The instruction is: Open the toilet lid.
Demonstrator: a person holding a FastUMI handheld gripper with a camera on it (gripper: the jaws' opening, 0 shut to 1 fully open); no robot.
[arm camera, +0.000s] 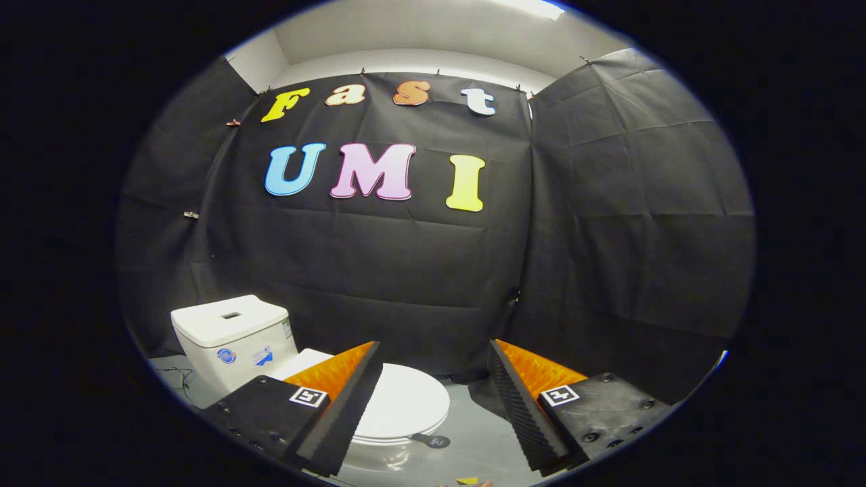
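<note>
A white toilet stands on the floor, low and to the left beyond my fingers. Its lid lies flat and shut over the bowl, partly hidden behind my left finger. The white tank rises behind it, further left. My gripper is open, its two fingers spread wide with nothing between them. It hovers above and short of the toilet, the lid's front edge showing in the gap near the left finger.
A grey floor runs under and to the right of the toilet. A small dark round tag lies on it by the bowl's front. Black cloth walls close in behind and at both sides.
</note>
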